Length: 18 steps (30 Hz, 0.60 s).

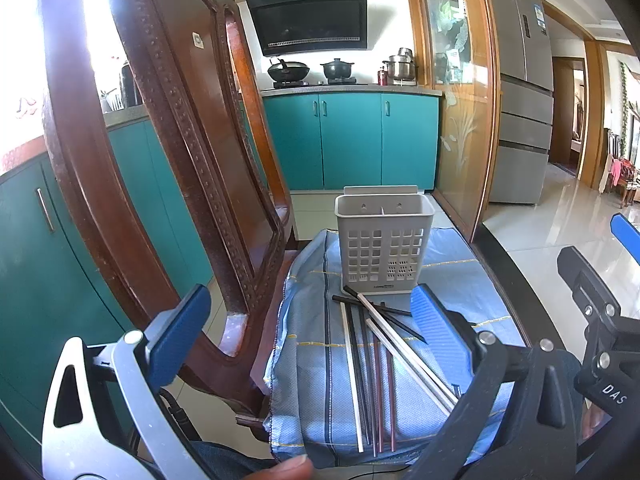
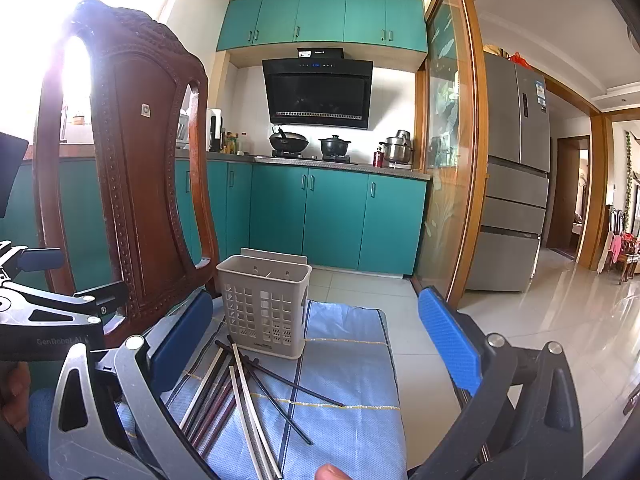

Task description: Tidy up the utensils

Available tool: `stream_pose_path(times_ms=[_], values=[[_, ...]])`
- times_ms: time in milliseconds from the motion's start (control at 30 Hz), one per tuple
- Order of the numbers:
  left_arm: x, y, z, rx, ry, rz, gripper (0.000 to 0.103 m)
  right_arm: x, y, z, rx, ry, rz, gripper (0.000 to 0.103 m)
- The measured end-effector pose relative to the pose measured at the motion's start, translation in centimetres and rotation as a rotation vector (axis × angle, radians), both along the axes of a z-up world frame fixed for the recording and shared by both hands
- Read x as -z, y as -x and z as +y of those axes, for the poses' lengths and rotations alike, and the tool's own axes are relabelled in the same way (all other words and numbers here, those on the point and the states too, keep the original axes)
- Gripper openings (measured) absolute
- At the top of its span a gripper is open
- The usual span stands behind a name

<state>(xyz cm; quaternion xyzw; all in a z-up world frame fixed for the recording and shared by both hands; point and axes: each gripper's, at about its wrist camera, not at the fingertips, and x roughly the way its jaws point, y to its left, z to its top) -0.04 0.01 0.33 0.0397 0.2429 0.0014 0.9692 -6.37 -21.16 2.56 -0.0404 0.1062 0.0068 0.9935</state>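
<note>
A grey plastic utensil holder [image 1: 383, 242] with two compartments stands empty at the far end of a blue striped cloth [image 1: 320, 380]. Several chopsticks [image 1: 376, 360], white, black and dark red, lie loose on the cloth in front of it. My left gripper [image 1: 308, 332] is open and empty, held above the near end of the chopsticks. In the right wrist view the holder [image 2: 264, 304] stands ahead to the left, with the chopsticks [image 2: 240, 392] between it and me. My right gripper [image 2: 320, 344] is open and empty above the cloth [image 2: 344, 420].
A carved wooden chair back [image 1: 168, 152] rises close on the left, right beside the cloth. Teal kitchen cabinets [image 1: 348, 140] and a stove with pots stand behind. A glass sliding door [image 1: 460, 120] and a fridge [image 1: 520, 92] are on the right, above shiny tile floor.
</note>
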Motion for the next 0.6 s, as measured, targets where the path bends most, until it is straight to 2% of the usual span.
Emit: stream_pose_path(times_ms=[600], values=[[0.19,-0.06,-0.27,-0.002,0.000,-0.002,0.099,0.01,0.00,-0.03,-0.001,0.000,0.002,0.101]])
